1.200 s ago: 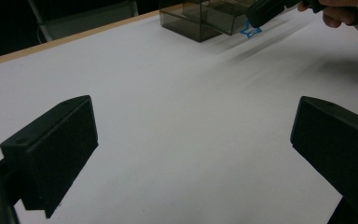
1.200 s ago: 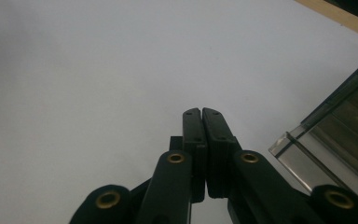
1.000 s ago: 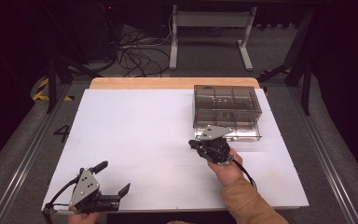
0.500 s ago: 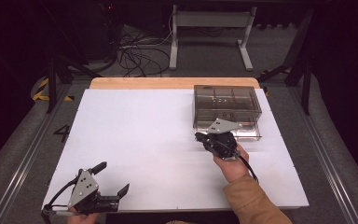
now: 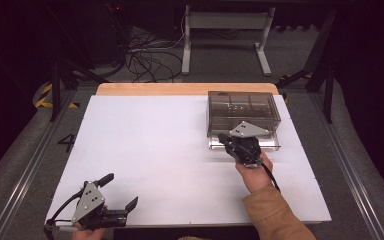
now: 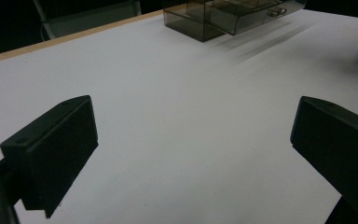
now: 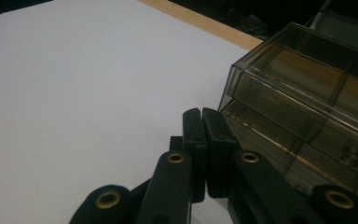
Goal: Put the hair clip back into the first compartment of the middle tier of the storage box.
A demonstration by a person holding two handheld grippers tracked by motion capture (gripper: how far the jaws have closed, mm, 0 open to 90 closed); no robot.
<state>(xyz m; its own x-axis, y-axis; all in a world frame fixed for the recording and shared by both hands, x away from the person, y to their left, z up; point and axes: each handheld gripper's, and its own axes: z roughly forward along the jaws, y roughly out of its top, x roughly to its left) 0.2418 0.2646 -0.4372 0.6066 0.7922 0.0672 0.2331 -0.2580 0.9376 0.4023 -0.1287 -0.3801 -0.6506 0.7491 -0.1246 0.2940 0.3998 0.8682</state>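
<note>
Smoky plastic drawer box (image 5: 243, 113) is sitting at the table's (image 5: 145, 150) far right, and the right gripper (image 5: 228, 140), jaws pressed together and empty, is edging closer to its lower drawer (image 7: 279, 154), likely to push it. Left gripper (image 5: 121, 200) is resting spread wide.

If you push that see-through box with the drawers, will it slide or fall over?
The drawer box is low and wide, so it would probably slide, not tip. It looks like thin, stiff plastic, likely light, and the white table looks smooth. The bottom drawer, partly pulled out, may just slide in first.
</note>
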